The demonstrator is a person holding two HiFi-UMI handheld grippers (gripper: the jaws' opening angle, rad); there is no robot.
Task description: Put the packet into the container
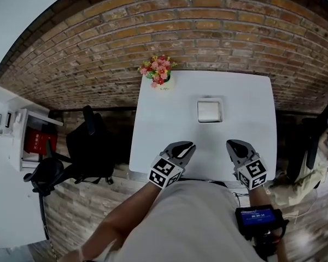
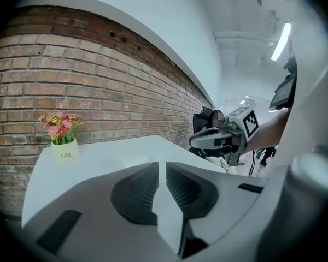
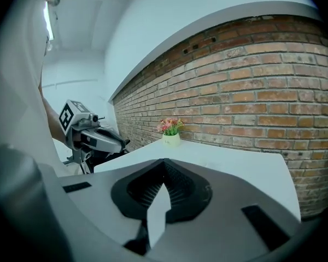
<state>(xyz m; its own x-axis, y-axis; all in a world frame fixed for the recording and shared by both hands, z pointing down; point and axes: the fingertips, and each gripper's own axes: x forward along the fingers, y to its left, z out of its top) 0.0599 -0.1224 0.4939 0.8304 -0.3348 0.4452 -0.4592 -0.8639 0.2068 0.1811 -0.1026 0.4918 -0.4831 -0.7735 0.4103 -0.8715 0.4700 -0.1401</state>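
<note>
We judge the task all but finished: the only packet-like thing we can find is a pale, flat square (image 1: 208, 112) lying inside the container (image 1: 222, 111), right of centre on the table (image 1: 169, 130). Nothing else that could be a packet shows on the tabletop. It is too small and too white on white for us to be sure of it. The left gripper (image 1: 187, 148) hangs at the lower edge of the table with its jaws a narrow slit apart and nothing between them. The right gripper (image 1: 233, 144), just to its right, has its jaws pressed fully together on nothing. What is left, as we read it, is at most to draw away. The container looks like a shallow square tray with rounded corners, probably smooth plastic. The table is matte white and flat. The jaw pads are dark and ribbed, set in grey moulded shells. A small white pot of pink and yellow flowers (image 1: 160, 78) stands at the table's upper left corner against a rough red brick wall (image 1: 153, 26).
</note>
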